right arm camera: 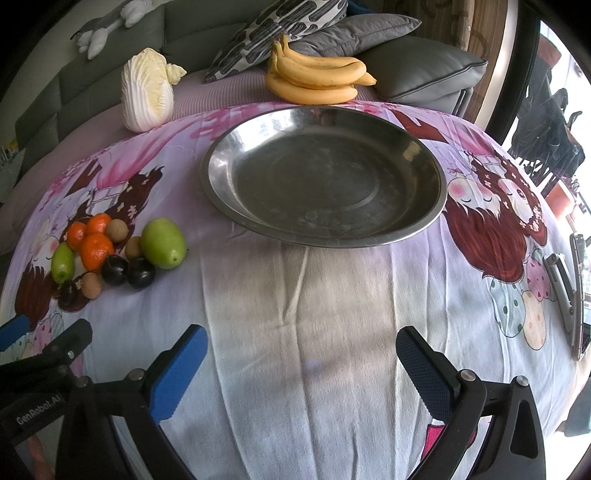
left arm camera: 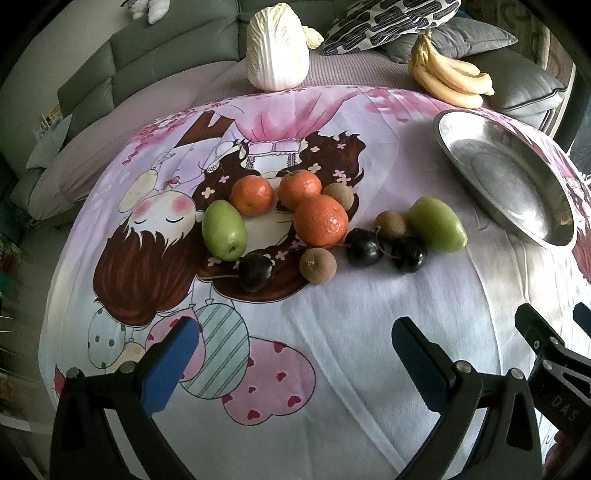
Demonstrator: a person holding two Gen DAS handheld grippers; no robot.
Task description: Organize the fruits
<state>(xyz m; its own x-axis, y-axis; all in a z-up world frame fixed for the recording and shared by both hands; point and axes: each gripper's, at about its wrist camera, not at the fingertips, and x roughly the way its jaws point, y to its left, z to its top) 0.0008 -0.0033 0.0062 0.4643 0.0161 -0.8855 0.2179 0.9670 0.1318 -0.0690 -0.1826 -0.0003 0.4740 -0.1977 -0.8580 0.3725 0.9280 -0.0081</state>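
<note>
Both the left gripper (left arm camera: 291,354) and the right gripper (right arm camera: 301,363) hover wide open and empty above the printed cloth (right arm camera: 295,306), likely because the fruit pile (left arm camera: 295,218) awaits moving beside the bare metal dish (right arm camera: 439,192).

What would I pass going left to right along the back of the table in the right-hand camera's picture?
Napa cabbage → patterned cushion → bunch of bananas → grey leather cushion.
</note>
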